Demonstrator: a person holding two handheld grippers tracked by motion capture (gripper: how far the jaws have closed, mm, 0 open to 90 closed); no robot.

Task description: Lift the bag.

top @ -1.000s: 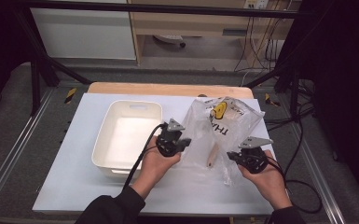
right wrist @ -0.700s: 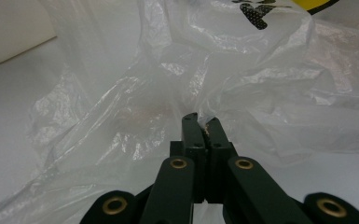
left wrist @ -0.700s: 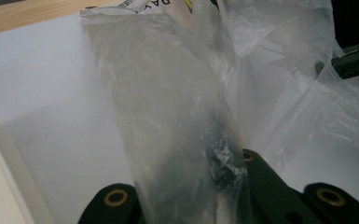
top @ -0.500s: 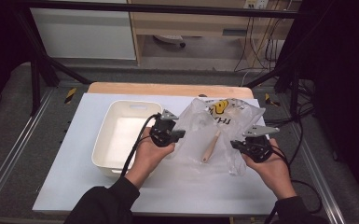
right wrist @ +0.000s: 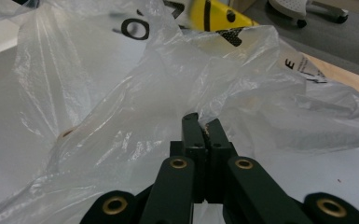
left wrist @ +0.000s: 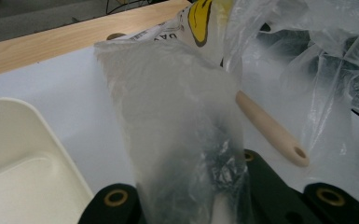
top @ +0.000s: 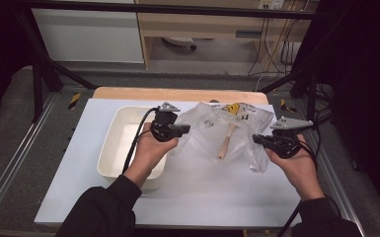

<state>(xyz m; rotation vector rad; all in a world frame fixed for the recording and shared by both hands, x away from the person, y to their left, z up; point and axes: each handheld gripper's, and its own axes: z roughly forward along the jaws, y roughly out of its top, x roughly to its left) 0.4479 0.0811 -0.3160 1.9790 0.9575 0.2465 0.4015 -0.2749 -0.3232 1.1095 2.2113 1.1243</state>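
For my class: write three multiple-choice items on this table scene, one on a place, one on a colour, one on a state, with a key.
1. Where is the white tray?
A. the person's left of the plastic bag
B. on top of it
C. on the floor

2. What colour is the handle inside the bag?
A. blue
B. pale wood
C. red

3. How is the right gripper?
A. wide open
B. lying on the table
C. shut on the bag

Key: A, tray lies left in the high view; B, light wooden handle shows through plastic; C, jaws pinch the film.
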